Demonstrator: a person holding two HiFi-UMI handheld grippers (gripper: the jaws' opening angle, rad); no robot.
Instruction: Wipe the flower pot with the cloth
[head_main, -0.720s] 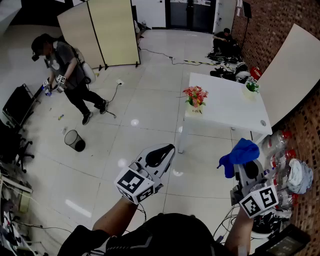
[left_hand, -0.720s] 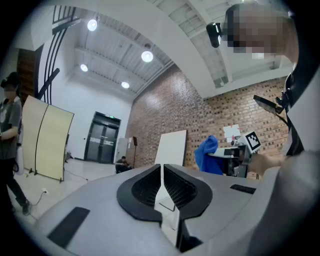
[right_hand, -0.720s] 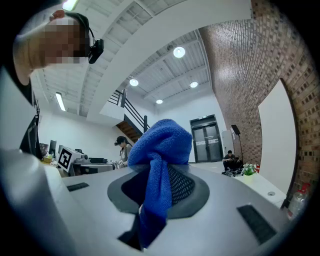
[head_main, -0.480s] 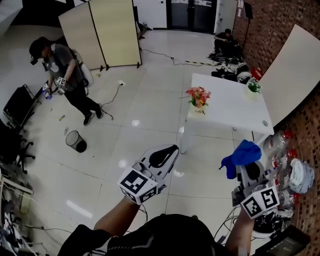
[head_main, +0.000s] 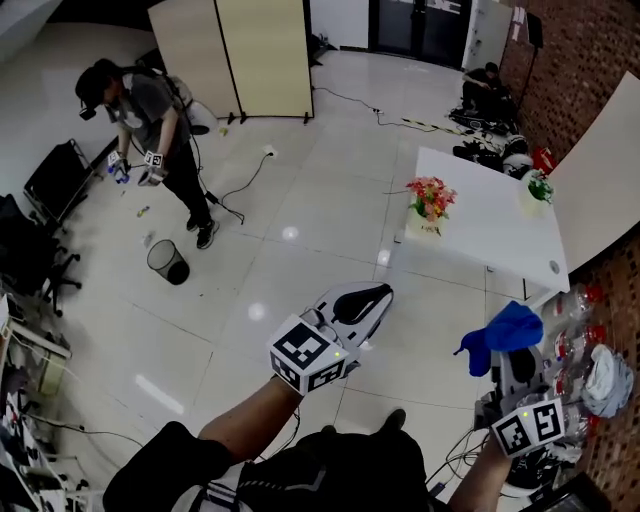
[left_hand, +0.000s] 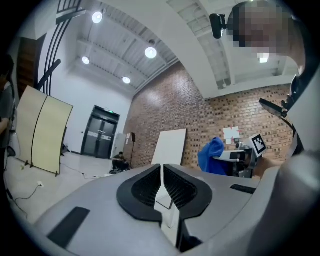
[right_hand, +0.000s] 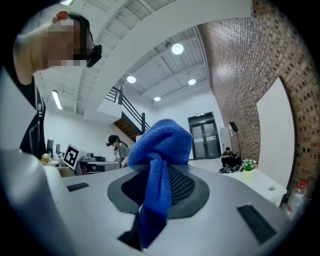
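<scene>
left tongs (left_hand: 161, 181): closed tight, holding nothing | right tongs (head_main: 517, 366): squeezing blue cloth (right_hand: 161, 150) | flower pot (head_main: 428, 223): at corner of surface (head_main: 500, 225)

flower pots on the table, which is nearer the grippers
The one with pink and orange flowers, at the table's near edge; the green plant sits farther back.

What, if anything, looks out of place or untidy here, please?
Nothing looks spilled or broken. The untidy spots are the bottles heaped on the floor by the brick wall, beside the table, and loose cables trailing across the floor.
</scene>
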